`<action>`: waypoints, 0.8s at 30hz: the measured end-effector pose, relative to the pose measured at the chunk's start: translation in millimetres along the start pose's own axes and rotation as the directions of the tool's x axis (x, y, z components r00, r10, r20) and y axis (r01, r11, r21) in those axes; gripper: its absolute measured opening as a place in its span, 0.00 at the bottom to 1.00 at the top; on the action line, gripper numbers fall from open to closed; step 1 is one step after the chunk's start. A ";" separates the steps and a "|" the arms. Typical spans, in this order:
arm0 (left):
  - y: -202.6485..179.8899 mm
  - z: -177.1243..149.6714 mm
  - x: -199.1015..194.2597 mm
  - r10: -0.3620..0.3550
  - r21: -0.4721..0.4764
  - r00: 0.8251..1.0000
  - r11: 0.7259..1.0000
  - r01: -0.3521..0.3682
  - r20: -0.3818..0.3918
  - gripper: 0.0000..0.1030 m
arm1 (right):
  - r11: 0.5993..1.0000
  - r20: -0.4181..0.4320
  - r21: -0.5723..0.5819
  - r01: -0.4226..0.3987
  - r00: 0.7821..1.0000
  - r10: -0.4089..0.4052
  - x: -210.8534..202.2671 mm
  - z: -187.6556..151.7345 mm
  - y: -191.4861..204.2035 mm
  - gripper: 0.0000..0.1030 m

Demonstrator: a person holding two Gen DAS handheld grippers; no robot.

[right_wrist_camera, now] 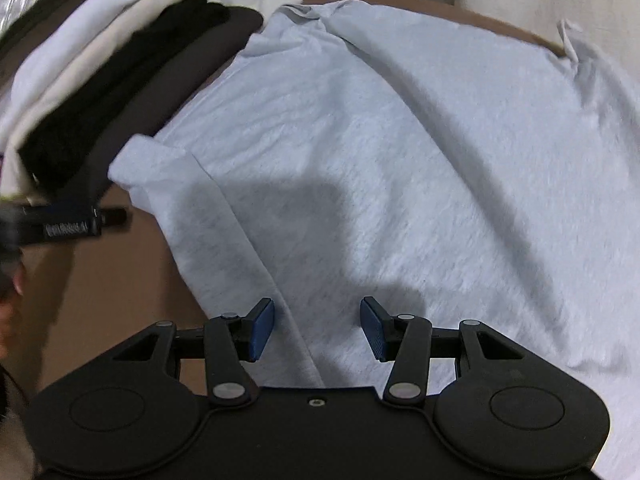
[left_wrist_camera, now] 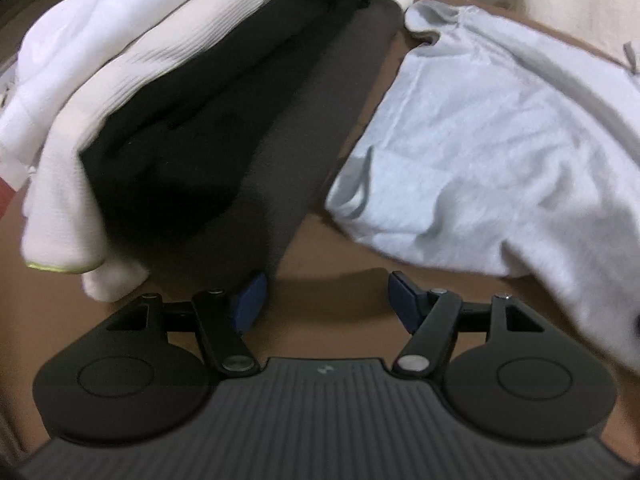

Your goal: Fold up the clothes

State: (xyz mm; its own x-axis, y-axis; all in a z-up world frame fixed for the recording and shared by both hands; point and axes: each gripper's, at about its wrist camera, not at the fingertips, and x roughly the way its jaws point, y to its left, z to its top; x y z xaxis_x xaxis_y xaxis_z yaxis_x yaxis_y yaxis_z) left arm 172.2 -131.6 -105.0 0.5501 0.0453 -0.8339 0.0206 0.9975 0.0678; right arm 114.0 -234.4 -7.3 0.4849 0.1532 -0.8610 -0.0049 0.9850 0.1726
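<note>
Pale grey garment (right_wrist_camera: pixel 380 140), spread loosely and creased over the brown bench (right_wrist_camera: pixel 112 280), its near hem under the right gripper (right_wrist_camera: pixel 317 328). Probably light, limp knit: it will sag and drag, so it is best pinched at a hem corner or along the turned-over left edge. To its left, a stack of folded clothes (left_wrist_camera: pixel 180 100), white, black and dark grey. Left gripper (left_wrist_camera: pixel 324 304) over bare bench beside the stack. Both sets of jaws stand apart, holding nothing.
</note>
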 end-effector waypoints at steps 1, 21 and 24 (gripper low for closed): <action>1.7 2.6 1.1 -0.036 -0.024 0.999 0.999 0.036 -0.008 0.65 | 1.000 0.008 -0.015 0.007 1.000 -0.007 1.0 -0.1 3.9 0.52; -6.9 3.6 15.8 0.030 -0.040 0.999 0.999 -0.030 0.012 0.65 | 0.972 0.122 -0.226 -0.068 0.988 0.097 -4.9 -19.1 6.6 0.50; -6.9 3.2 17.5 0.020 -0.043 1.000 0.999 -0.020 -0.001 0.65 | 0.956 0.135 -0.254 -0.147 0.973 0.186 -7.2 -22.5 5.1 0.04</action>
State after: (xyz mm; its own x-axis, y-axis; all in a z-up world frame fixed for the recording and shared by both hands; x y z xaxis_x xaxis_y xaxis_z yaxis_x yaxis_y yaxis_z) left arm 184.3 -137.9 -118.3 0.5492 0.0656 -0.8331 -0.0261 0.9978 0.0613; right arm 90.7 -228.7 -11.0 0.5893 0.3216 -0.7411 -0.2979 0.9392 0.1706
